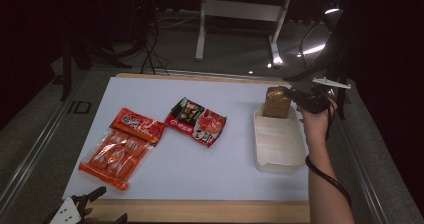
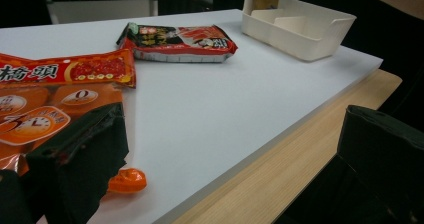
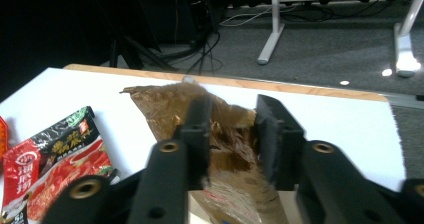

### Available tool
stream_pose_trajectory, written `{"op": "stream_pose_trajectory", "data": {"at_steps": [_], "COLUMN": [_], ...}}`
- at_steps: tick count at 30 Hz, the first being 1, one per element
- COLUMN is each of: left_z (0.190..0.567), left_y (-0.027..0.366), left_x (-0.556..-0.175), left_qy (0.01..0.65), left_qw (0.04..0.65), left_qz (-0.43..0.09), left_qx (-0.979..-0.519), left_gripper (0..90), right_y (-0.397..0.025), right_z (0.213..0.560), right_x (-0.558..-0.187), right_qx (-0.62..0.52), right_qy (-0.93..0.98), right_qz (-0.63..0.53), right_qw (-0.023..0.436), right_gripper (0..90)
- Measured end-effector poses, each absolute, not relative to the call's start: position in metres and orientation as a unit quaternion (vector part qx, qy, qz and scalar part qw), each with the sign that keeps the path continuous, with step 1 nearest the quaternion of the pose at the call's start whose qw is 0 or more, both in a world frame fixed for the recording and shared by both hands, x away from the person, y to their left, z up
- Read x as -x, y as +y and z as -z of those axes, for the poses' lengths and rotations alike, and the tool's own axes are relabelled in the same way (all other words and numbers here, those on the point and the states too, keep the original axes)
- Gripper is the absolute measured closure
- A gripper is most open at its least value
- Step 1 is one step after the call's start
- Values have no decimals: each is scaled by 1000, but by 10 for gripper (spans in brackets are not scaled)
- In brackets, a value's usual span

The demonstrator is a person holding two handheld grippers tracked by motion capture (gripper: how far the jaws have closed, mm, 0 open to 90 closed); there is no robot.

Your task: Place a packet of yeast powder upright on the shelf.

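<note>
Right gripper [image 3: 231, 129]: jaws clamped on brown packet [image 3: 225, 134], upright in white bin [image 1: 277, 146]. Left gripper [image 2: 225, 149] jaws apart, nr orange pack [image 2: 55, 99]

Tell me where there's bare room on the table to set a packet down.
Free: the near strip between the orange packet and the bin, and the far edge behind the red packet. Crowded: the bin's far end, where the right gripper holds the brown packet.

A staged recording room, dim all round, lit on the table.
A white board [image 1: 200, 164] lies on a wooden tabletop [image 1: 200, 211], grey carpet [image 1: 240, 44] runs beyond it, cables [image 1: 150, 54] trail between dark stands, and a white desk frame [image 1: 240, 11] waits behind.
</note>
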State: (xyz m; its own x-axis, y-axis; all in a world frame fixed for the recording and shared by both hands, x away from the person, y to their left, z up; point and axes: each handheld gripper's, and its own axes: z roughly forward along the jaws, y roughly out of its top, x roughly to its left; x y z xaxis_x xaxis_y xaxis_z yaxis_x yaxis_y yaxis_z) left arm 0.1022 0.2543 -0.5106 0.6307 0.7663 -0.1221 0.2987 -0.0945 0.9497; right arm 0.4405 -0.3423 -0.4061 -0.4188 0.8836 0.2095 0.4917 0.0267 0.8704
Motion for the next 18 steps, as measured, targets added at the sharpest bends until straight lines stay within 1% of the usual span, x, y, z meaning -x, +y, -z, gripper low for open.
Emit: {"op": "stream_pose_trajectory", "data": {"at_steps": [7, 9, 18], "left_z": [510, 510, 510], "left_y": [249, 247, 236], "left_x": [-110, -113, -127], "left_qy": [363, 360, 338], "left_qw": [562, 564, 562], "left_qz": [-200, -195, -188], "left_qx": [-715, -717, -731], "left_gripper": [3, 4, 4], "right_y": [-342, -341, -329], "right_z": [392, 389, 373], "right_x": [-428, -423, -388], "right_qx": [-492, -488, -462], "right_qy": [683, 681, 685], "right_qz": [-501, -507, -521], "right_qw": [205, 204, 216], "right_gripper": [551, 534, 382]}}
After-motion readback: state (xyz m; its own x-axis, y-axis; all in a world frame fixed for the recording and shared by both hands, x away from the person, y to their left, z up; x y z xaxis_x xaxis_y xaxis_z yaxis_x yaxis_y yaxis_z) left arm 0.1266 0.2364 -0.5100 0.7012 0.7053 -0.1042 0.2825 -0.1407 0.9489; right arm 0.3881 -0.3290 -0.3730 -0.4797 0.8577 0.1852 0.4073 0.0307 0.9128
